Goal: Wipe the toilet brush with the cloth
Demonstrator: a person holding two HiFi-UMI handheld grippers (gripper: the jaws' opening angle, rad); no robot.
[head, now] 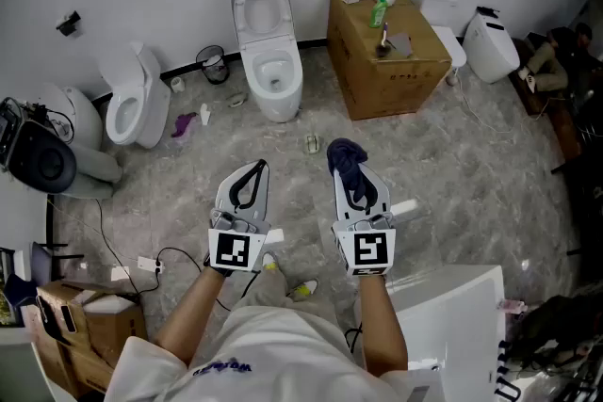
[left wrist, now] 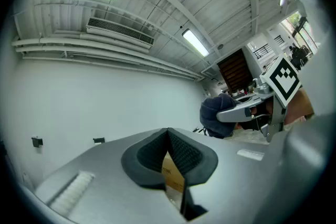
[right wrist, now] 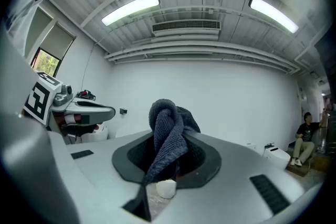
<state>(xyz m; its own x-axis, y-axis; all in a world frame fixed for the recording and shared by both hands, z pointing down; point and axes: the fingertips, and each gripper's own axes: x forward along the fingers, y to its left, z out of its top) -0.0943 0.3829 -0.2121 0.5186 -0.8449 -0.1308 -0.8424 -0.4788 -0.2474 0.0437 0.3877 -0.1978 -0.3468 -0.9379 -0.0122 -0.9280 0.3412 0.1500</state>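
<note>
Right gripper (head: 352,172) was clamped on the dark blue cloth (head: 346,155). The cloth stood bunched up between the jaws and drooped over their tips (right wrist: 167,131). Left gripper (head: 256,169) had its jaws pressed together at the tips with nothing between them. Both were held side by side above the marbled floor (head: 443,155). A white toilet (head: 267,42) and a cardboard box (head: 386,61) stood at the floor's far edge by the wall.

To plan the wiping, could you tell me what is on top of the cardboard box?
On the cardboard box stand a green bottle, a flat grey piece and a small dark upright item. The closed top hides whatever is inside.
</note>
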